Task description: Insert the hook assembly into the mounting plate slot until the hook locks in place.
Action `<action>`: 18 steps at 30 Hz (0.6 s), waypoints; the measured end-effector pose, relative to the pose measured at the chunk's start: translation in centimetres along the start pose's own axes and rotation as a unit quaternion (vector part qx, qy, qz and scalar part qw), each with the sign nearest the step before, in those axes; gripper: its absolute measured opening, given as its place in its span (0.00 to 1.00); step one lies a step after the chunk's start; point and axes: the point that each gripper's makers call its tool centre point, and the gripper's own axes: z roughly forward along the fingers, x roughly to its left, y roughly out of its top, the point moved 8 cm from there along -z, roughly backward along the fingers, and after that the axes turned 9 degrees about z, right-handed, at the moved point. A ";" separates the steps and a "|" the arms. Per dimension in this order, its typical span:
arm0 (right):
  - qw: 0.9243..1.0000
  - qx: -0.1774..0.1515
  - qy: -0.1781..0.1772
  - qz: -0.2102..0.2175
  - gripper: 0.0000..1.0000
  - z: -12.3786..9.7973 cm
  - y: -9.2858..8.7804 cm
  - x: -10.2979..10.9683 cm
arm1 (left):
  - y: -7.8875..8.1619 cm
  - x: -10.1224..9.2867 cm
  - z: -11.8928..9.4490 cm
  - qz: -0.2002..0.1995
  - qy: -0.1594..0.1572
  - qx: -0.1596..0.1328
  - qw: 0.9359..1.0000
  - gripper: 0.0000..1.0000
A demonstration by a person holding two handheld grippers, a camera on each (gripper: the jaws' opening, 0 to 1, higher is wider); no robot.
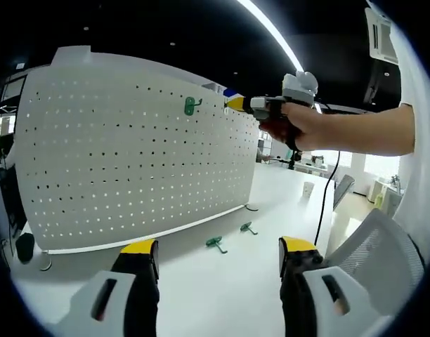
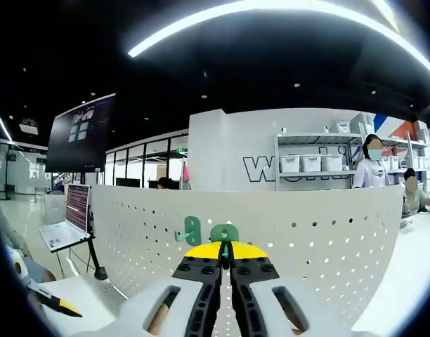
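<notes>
A white pegboard (image 1: 131, 161) stands upright on the table. One green hook (image 1: 192, 105) hangs near its top edge. Just right of that hook, a hand holds my right gripper (image 1: 236, 103) with its yellow tips against the board. In the right gripper view, my right gripper (image 2: 225, 250) is shut on a second green hook (image 2: 224, 233), pressed to the pegboard (image 2: 327, 232) beside the mounted hook (image 2: 190, 228). My left gripper (image 1: 218, 249) stands open low over the table. Two loose green hooks (image 1: 215, 243) (image 1: 248, 227) lie just beyond it.
A grey mesh chair (image 1: 380, 246) stands at the table's right edge, and a black cable (image 1: 326, 200) drops from the right gripper. Behind the board are a laptop on a stand (image 2: 64, 228), shelves with white bins (image 2: 310, 163) and a person (image 2: 373, 165).
</notes>
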 end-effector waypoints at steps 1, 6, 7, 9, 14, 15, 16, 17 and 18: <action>1.000 -0.002 -0.002 0.001 0.01 0.2 0.0 0.0 | 0.0 0.0 0.0 0.000 0.001 -0.001 1.000 0.71; 1.000 -0.004 -0.012 0.001 0.01 1.1 -0.1 0.0 | -0.1 0.0 0.0 -0.002 0.000 -0.002 1.000 0.71; 1.000 -0.005 -0.015 0.003 0.01 1.4 -0.1 -0.1 | -0.1 0.0 0.0 -0.002 0.001 -0.002 1.000 0.71; 1.000 -0.006 -0.017 0.004 0.01 1.7 -0.1 0.0 | -0.1 0.0 0.0 -0.003 0.000 -0.002 1.000 0.71; 1.000 -0.008 -0.025 -0.002 0.01 2.3 -0.2 0.0 | -0.1 0.1 -0.1 -0.005 0.003 -0.003 1.000 0.71; 1.000 -0.008 -0.026 0.004 0.01 2.4 -0.3 0.0 | -0.2 0.0 -0.1 -0.006 0.001 -0.002 1.000 0.71; 1.000 -0.010 -0.027 0.010 0.01 2.4 -0.3 0.0 | -0.3 0.0 0.0 -0.004 0.002 -0.001 1.000 0.71; 1.000 -0.011 -0.028 0.007 0.01 2.6 -0.3 0.0 | -0.3 0.0 0.0 -0.005 0.001 0.001 1.000 0.71; 0.999 -0.013 -0.029 0.001 0.01 2.7 -0.3 0.0 | -0.3 0.0 0.0 -0.005 0.001 0.001 1.000 0.71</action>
